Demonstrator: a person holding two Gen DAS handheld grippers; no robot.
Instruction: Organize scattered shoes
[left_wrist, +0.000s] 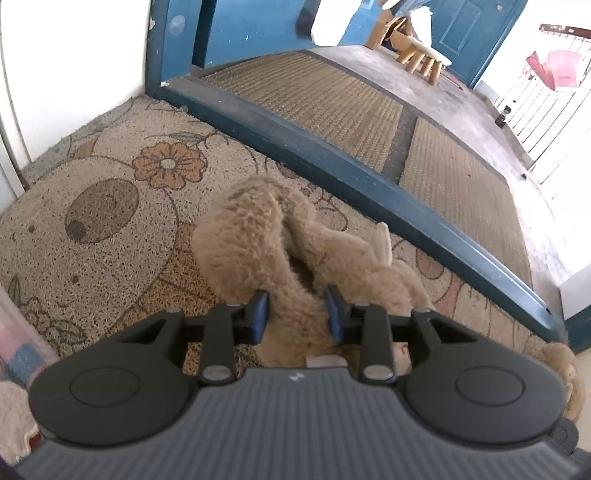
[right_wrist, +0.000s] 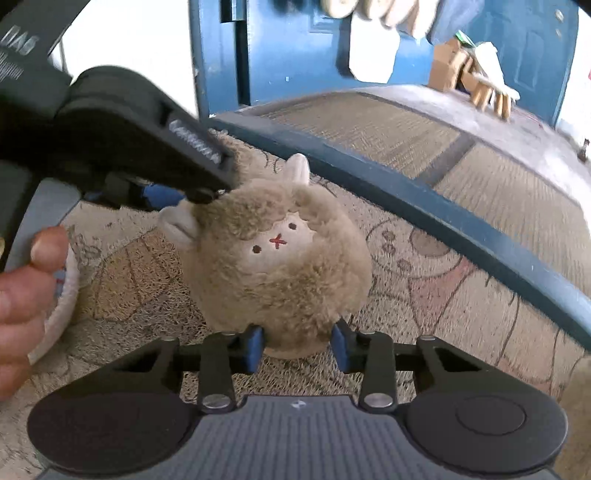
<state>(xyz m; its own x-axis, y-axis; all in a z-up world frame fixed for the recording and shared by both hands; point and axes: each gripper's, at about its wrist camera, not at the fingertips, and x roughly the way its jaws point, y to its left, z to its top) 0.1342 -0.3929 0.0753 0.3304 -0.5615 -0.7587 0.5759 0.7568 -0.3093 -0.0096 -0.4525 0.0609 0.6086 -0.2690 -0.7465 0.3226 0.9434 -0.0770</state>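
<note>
A tan plush animal slipper (left_wrist: 255, 240) lies on the floral doormat (left_wrist: 110, 206). In the left wrist view my left gripper (left_wrist: 297, 314) has its blue pads pressed on the slipper's fuzzy heel collar, shut on it. In the right wrist view the same slipper's toe (right_wrist: 280, 258), with a cream face and red cross nose, sits between my right gripper's (right_wrist: 297, 347) blue pads, which squeeze its front edge. The left gripper's body (right_wrist: 140, 140) reaches in from the upper left onto the slipper's back. A second tan slipper (left_wrist: 565, 373) shows partly at the right edge.
A dark blue door sill (left_wrist: 369, 181) runs diagonally past the slipper, with a woven mat (left_wrist: 325, 103) and concrete floor beyond. A blue door (left_wrist: 476, 33), small wooden stool (left_wrist: 424, 59) and cardboard stand far back. A white wall (left_wrist: 74, 55) is at left. A pale shoe edge (right_wrist: 62, 295) lies by the hand.
</note>
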